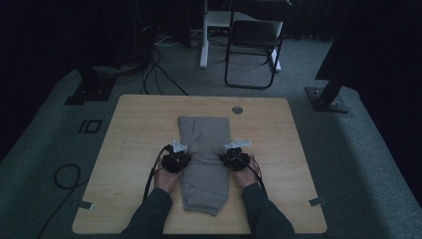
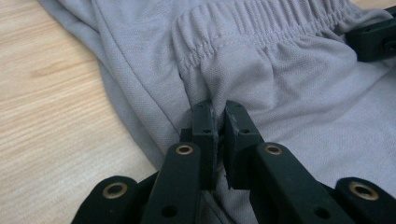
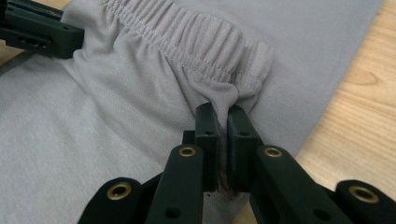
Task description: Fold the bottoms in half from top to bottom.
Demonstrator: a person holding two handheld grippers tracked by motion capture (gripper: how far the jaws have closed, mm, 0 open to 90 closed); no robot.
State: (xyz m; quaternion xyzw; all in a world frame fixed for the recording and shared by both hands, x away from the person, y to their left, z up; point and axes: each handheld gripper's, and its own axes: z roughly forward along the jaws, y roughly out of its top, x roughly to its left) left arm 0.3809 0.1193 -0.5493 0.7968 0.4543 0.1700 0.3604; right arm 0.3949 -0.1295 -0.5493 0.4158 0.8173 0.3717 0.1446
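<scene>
One trousers (image 1: 204, 149) lengthwise, probably away.

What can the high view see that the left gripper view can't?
High view alone: the whole light wooden table, a dark folding chair on the grey carpet behind it, the person's two hands, and the full length of the grey fabric pants lying on the table.

Left gripper view alone: the gathered elastic waistband with its stitching, seen close, and the left gripper with its black jaws pinched shut on the cloth just below that band.

Both: the grey pants, the wooden tabletop, and the right gripper at the waistband's other end.
</scene>
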